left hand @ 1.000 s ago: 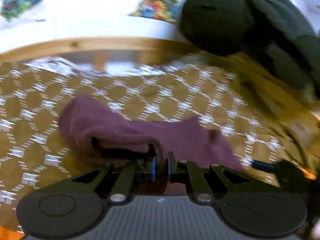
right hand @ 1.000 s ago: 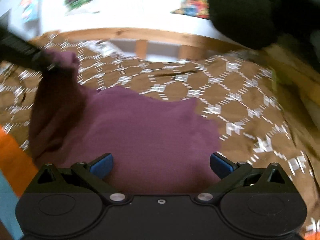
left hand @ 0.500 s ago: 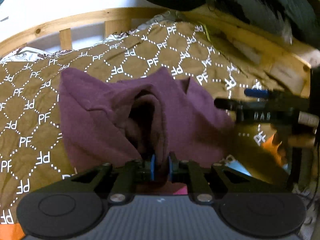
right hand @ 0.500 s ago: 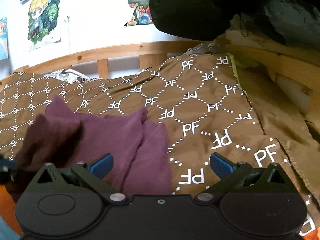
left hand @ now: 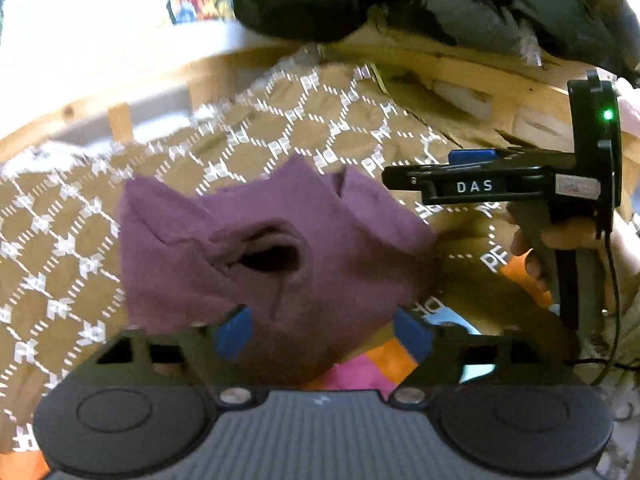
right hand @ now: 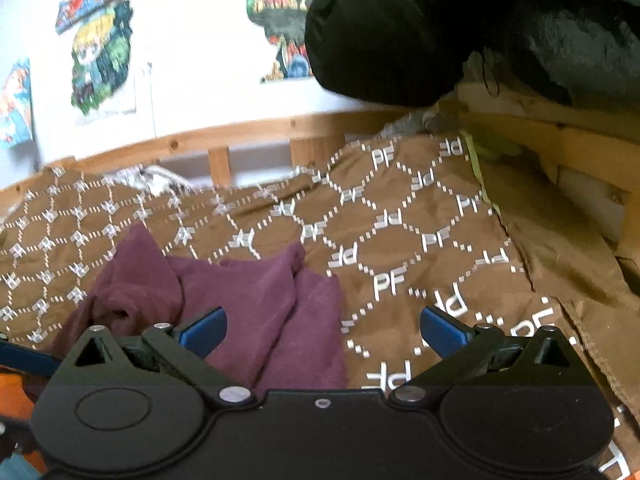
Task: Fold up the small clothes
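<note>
A small maroon garment (left hand: 272,248) lies bunched and partly folded on the brown patterned bedspread (left hand: 60,240). My left gripper (left hand: 324,330) hovers at its near edge with the jaws opening; the cloth lies between the blue pads but they do not press it. In the right wrist view the same garment (right hand: 256,304) sits low and left. My right gripper (right hand: 322,328) stands open over the garment's right edge and the spread, holding nothing. From the left wrist view the right gripper (left hand: 460,176) shows side-on at the right, held by a hand (left hand: 560,240).
A wooden bed frame (right hand: 256,136) runs along the far side, with a white wall and posters (right hand: 104,60) behind. A dark bulky bundle (right hand: 400,28) overhangs the upper right. Orange, pink and blue fabric (left hand: 360,372) shows at the near edge. The bedspread (right hand: 420,232) stretches right of the garment.
The left gripper went from shut on the maroon cloth to open, and the cloth dropped onto the spread. The left hand moved lower and sideways. The right gripper stayed open and shifted right.
</note>
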